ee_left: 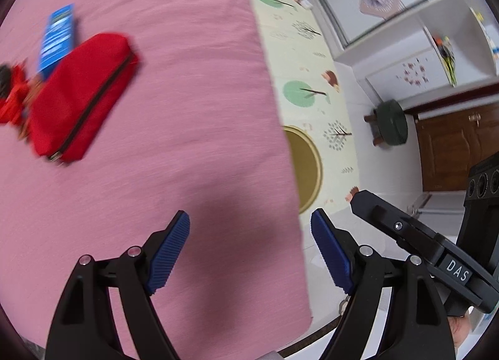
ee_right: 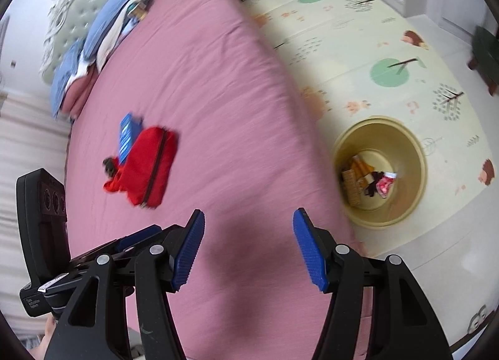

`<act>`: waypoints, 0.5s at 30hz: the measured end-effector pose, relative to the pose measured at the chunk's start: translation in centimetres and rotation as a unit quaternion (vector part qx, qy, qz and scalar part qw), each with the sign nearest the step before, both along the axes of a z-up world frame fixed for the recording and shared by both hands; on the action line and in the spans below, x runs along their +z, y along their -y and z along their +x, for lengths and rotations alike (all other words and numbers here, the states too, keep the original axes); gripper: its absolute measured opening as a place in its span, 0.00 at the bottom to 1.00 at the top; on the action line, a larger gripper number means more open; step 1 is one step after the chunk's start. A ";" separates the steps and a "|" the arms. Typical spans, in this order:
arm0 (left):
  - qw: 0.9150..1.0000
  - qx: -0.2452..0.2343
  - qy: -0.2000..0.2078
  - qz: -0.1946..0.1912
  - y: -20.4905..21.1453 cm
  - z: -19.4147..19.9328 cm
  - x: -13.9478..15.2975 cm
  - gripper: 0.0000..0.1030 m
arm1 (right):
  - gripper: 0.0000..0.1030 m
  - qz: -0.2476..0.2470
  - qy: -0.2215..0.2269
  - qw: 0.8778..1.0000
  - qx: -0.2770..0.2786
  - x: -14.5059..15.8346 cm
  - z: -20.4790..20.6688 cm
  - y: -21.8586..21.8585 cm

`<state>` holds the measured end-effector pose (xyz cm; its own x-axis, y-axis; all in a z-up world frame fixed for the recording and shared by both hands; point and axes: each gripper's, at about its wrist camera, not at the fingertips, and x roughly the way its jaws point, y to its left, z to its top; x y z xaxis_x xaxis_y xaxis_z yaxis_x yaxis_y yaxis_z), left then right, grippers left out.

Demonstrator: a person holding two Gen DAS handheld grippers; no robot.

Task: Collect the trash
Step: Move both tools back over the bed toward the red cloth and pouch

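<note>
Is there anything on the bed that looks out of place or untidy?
Yes: a red pouch, a blue packet and a small red item lie in a loose heap mid-bed. Both grippers are open and empty.

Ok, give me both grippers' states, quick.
Left gripper: open, holding nothing, above the pink bed.
Right gripper: open, holding nothing.

The left claw (ee_left: 249, 229) is held with both blue pads spread wide, nothing gripped. The right claw (ee_right: 248, 226) is likewise spread, nothing between its pads.
</note>
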<state>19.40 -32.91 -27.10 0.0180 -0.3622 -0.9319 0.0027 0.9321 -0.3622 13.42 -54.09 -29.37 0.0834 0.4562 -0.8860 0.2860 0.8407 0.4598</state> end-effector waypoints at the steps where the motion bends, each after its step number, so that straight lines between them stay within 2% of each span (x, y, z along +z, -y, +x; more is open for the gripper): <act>1: 1.000 0.009 -0.001 0.003 -1.3 -0.2 0.0 0.77 | 0.56 0.003 0.001 1.000 0.009 0.0 0.1 -1.4; 8: 0.997 0.072 0.000 0.010 -9.9 -1.0 0.0 0.77 | 0.56 0.024 0.010 0.998 0.052 0.0 0.7 -9.1; 15: 0.991 0.132 0.006 0.020 -18.1 -0.5 0.1 0.77 | 0.58 0.045 0.009 0.995 0.086 -0.4 2.0 -15.9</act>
<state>18.88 -14.76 -26.98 0.1177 -0.3069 -0.9444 -0.2393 0.9143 -0.3269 15.45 -38.18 -29.80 0.0119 0.5421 -0.8402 0.1327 0.8320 0.5387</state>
